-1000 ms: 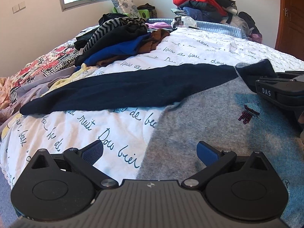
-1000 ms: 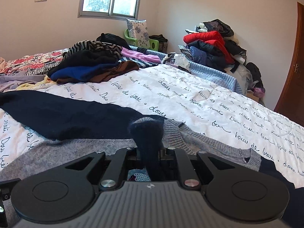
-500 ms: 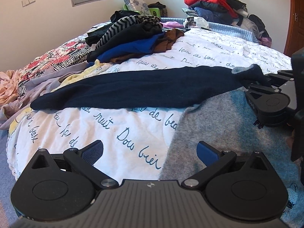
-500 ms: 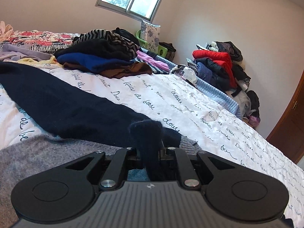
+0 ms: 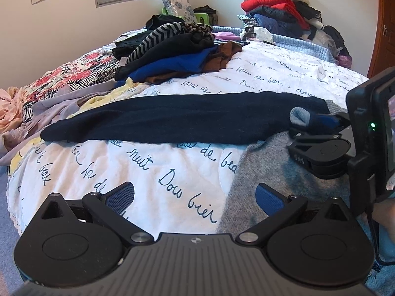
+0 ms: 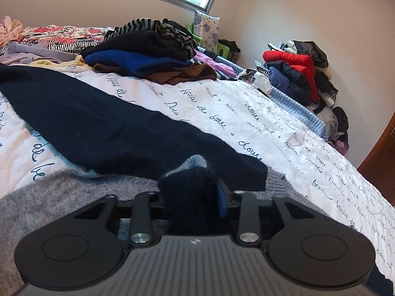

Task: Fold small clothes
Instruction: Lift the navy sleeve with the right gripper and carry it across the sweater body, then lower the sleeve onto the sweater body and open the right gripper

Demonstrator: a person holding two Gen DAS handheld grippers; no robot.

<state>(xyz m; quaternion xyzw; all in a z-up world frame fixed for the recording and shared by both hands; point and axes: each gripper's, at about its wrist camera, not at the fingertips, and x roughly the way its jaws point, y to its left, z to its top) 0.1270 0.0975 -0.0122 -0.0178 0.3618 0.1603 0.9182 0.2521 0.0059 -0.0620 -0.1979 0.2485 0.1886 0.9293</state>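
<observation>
Sweater point(image 5: 284, 170) cuff | right gripper point(image 6: 195, 197) opening around it | left gripper point(image 5: 195, 197) empty, spread | bedspread point(image 5: 172, 172) "nuit"

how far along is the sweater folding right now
Early. Done: the grey sweater lies flat on the bed. In hand: its navy cuff sits between the right gripper jaws, which are opening. Left: the navy sleeve lies stretched out sideways, unfolded, and the body shows no fold. The left gripper is open, holding nothing. Further clothes lie heaped behind.

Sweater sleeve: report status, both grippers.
Left gripper open, empty. Right gripper jaws opening, navy cuff between them. Sweater flat on bed; nothing blocking.
</observation>
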